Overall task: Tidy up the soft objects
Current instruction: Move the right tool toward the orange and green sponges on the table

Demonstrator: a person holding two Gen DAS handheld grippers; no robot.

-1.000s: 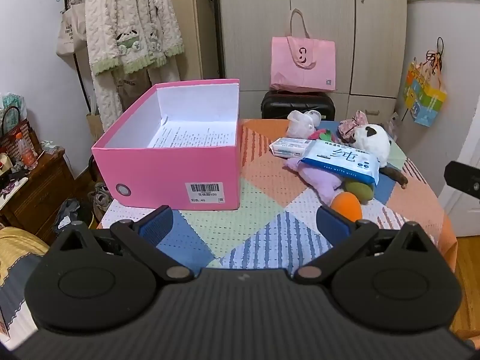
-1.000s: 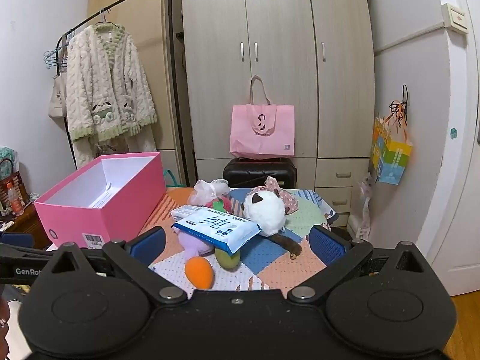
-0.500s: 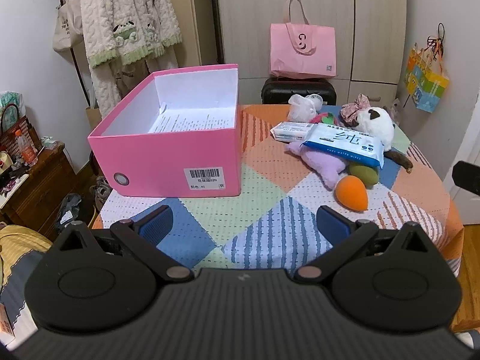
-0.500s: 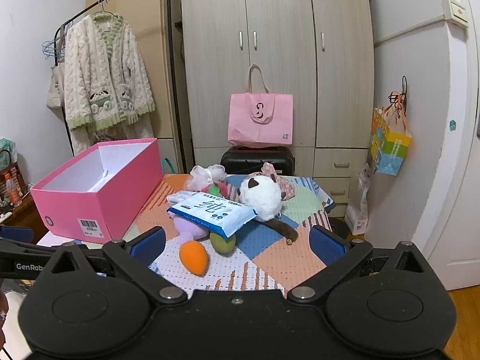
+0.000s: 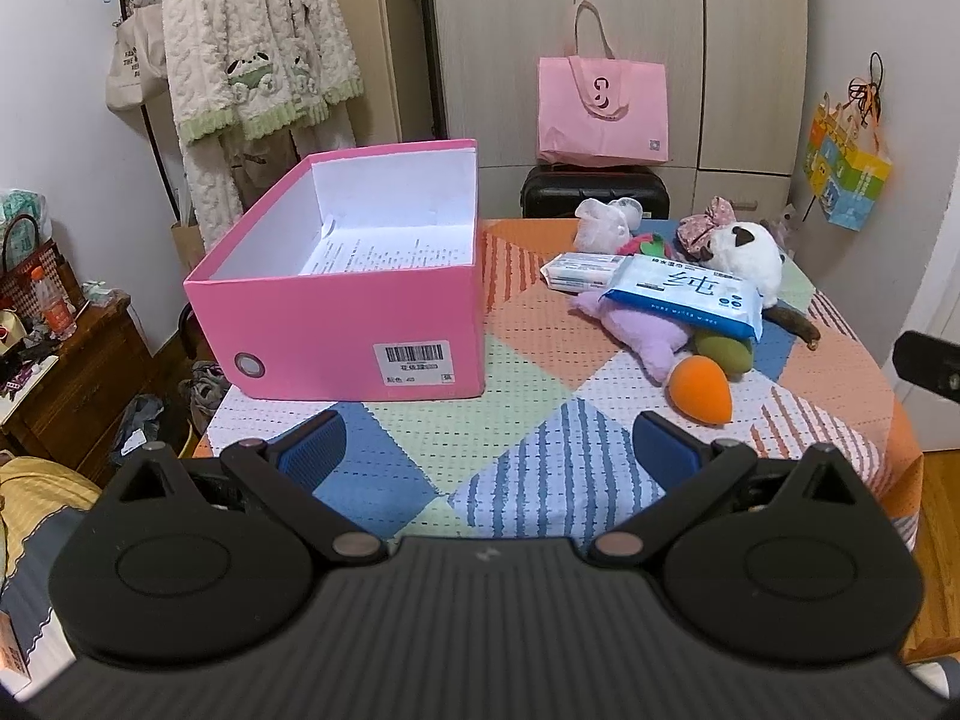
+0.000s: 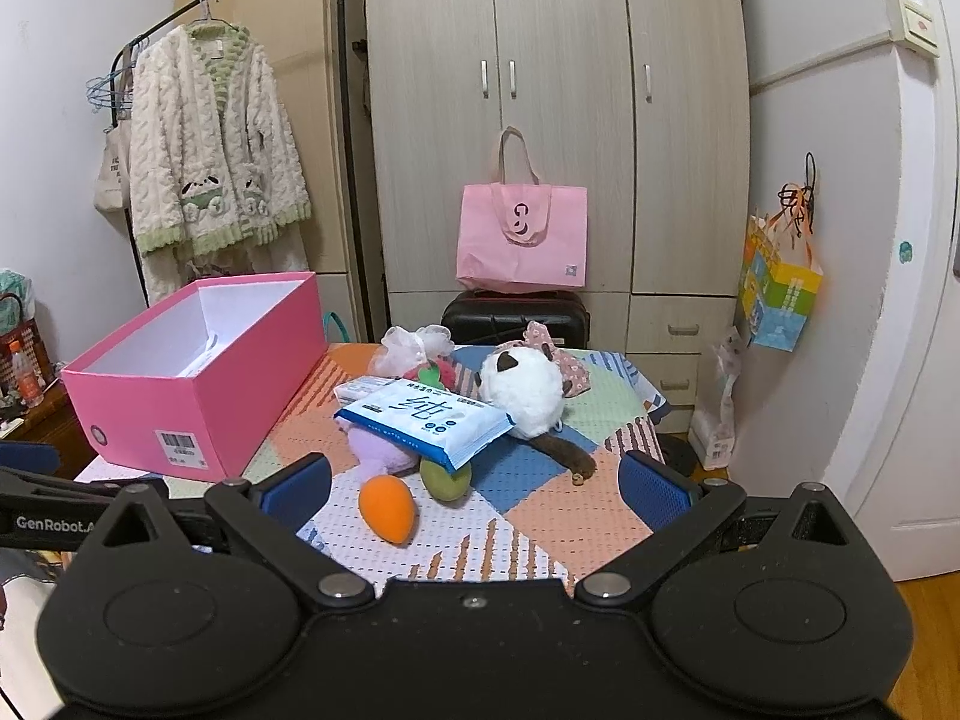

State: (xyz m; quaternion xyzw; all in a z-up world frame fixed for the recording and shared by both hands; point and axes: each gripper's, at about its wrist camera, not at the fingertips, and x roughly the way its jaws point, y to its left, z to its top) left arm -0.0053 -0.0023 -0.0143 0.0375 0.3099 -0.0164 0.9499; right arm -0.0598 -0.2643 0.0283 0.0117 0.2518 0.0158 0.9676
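Note:
An open pink box (image 5: pixel 360 312) (image 6: pixel 180 414) with a printed sheet inside stands on the left of the patchwork table. To its right lies a pile: a blue wet-wipe pack (image 5: pixel 684 294) (image 6: pixel 426 420), a white plush (image 5: pixel 747 255) (image 6: pixel 522 390), a purple plush (image 5: pixel 645 330), an orange egg-shaped sponge (image 5: pixel 699 390) (image 6: pixel 387 507) and a green one (image 6: pixel 445 480). My left gripper (image 5: pixel 489 450) is open and empty above the table's near edge. My right gripper (image 6: pixel 474 489) is open and empty, short of the orange sponge.
A pink tote bag (image 6: pixel 521 240) sits on a black suitcase (image 5: pixel 594 192) behind the table, before a wardrobe. A cream cardigan (image 6: pixel 210 150) hangs on a rack at left. A wooden cabinet (image 5: pixel 66 372) stands left of the table. A colourful bag (image 6: pixel 777 294) hangs on the right wall.
Both grippers have risen and tilted down a little, so the table and objects sit lower and fuller in view. Both stay open. Nothing on the table has moved.

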